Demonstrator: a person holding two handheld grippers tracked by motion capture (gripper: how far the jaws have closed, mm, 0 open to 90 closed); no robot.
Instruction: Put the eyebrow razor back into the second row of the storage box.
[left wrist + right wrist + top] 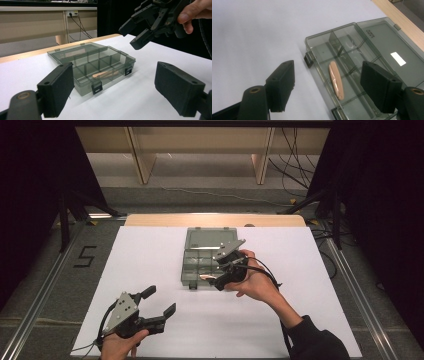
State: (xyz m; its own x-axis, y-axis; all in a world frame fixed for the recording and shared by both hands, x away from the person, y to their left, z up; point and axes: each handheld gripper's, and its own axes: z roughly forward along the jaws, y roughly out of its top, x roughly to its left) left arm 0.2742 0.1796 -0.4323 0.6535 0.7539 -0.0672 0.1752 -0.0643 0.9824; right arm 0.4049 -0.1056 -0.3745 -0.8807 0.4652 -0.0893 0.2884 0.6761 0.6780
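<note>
A smoky clear compartment box (185,270) lies with its lid (210,238) folded back at the middle of the white table. In its front compartment rests a flat peach-coloured stick (336,80), also visible through the front wall (105,74). My right gripper (218,282) hovers over the box's front right part, tilted down toward it. Its jaws (328,75) stand open with nothing between them, and the stick lies below them in the box. My left gripper (161,301) sits low at the near left of the table, open and empty, facing the box (82,87).
A white sheet (150,265) covers the table, with a wooden edge (215,220) at the far side. Two black latches (96,88) stick out of the box's front wall. A floor mark "5" (85,256) and cables (295,170) lie beyond the table.
</note>
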